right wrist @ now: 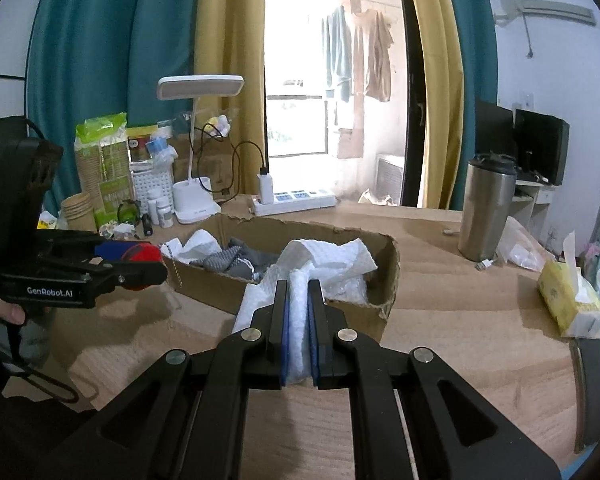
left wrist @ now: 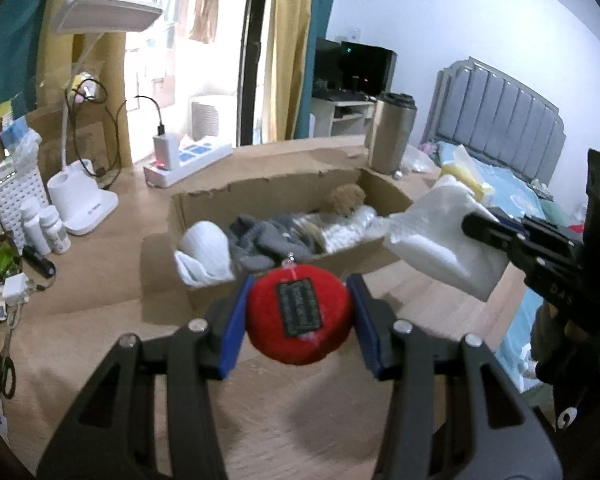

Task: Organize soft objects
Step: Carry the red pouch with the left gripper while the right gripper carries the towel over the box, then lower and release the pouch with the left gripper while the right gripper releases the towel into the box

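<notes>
bedroom w/ a wooden desk (left wrist: pixel 100 328), curtains and a bright window behind, bed off to the right.

left wrist view: left gripper (left wrist: pixel 296 320) is clamped on a red plush ball (left wrist: pixel 296 316), blue pads pressing both sides, a black label facing the camera. it's held in the air just in front of a torn cardboard box (left wrist: pixel 268 196) that already holds a white roll, grey knitwear and a brown fuzzy toy. at right, the right gripper (left wrist: pixel 476 226) pinches a white foam sheet (left wrist: pixel 444 240) near the box's right end.

right wrist view: right gripper (right wrist: pixel 299 320) is squeezed tight on the white foam sheet (right wrist: pixel 300 312), which drapes fwd over the box (right wrist: pixel 380 264) edge. left gripper (right wrist: pixel 140 266) w/ the red ball (right wrist: pixel 144 254) hovers left of the box.

handling, my guess: both items look v. light and squashy. ball should give under the pads, so a mid-body grip suits it. foam sheet looks floppy and thin, prob. sags when held by one edge; may catch on the box's ragged rim.
</notes>
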